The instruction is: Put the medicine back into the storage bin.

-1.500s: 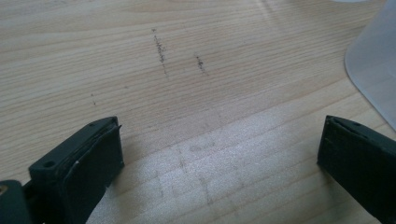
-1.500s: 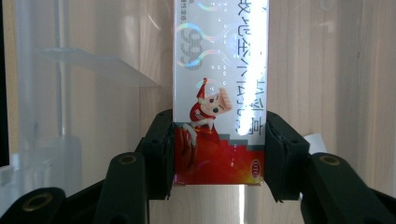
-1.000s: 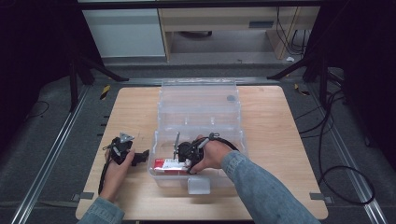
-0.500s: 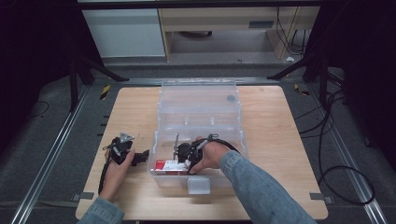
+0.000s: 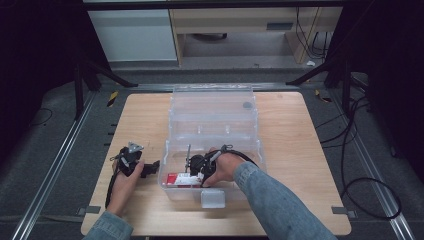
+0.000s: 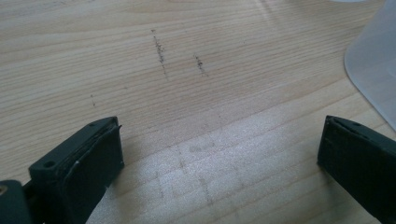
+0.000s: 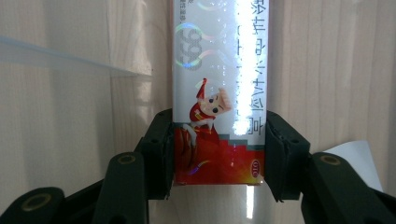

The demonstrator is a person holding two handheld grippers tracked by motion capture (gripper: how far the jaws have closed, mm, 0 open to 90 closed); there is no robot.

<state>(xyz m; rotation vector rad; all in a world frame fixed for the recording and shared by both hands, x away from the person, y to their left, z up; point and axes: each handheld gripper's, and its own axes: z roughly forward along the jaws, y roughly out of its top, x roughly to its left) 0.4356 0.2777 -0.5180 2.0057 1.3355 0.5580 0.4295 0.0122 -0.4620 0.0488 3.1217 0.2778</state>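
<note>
Right gripper view, lower centre: your right gripper (image 7: pixel 219 158) clamps the red box (image 7: pixel 218 93) inside the bin (image 5: pixel 172 187), release pending; left gripper (image 6: pixel 219 163) gapes empty.

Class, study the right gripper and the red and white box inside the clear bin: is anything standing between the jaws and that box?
Nothing visible does. In the right gripper view, the right gripper has its two jaws pressed against both sides of the red and white box, with no gap or other object between. The box lies inside the clear bin.
</note>
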